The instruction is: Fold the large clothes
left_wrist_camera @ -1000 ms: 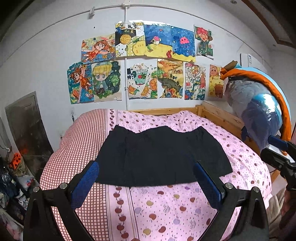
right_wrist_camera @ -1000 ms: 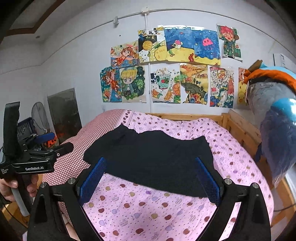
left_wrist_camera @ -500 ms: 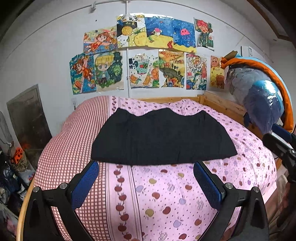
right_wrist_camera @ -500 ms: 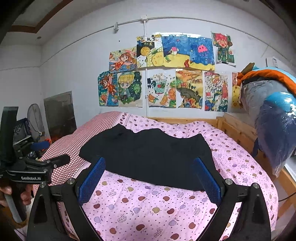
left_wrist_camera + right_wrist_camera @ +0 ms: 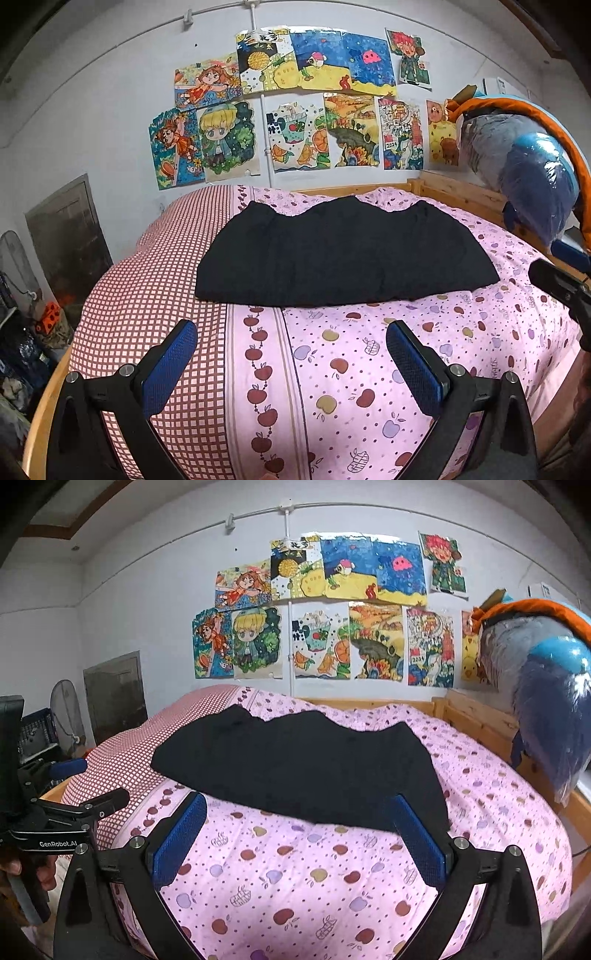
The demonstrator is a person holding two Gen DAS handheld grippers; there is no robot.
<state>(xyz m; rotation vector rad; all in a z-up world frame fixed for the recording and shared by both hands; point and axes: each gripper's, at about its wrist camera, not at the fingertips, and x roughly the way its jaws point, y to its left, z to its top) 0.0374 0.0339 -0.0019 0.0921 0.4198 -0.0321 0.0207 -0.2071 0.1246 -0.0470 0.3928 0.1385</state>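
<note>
Garment (image 5: 343,254) first: it lies flat and dark across the middle of the bed (image 5: 369,369), spread wide with its long straight edge toward you and its wavy edge toward the wall, so you have a full hem to work along. From the right wrist view the garment (image 5: 303,764) looks doubled over already, though the black cloth hides its seams and I cannot tell how many layers there are. Laying it on the bed gives a broad, soft surface where the cloth will not slide away as you lift a side. Your left gripper (image 5: 291,358) hangs short of the near edge with its blue pads wide apart and nothing between them. Your right gripper (image 5: 299,834) is likewise spread and empty, its right pad overlapping the garment's near right corner in the view; whether it touches the cloth I cannot tell. Holding both jaws apart and level with the hem suits a two-corner pinch, which I judge to be the likely next step. Beyond the bed, drawings (image 5: 295,110) cover the wall, and a wrapped bundle (image 5: 532,184) sits at the right rail, well clear of the cloth.
</note>
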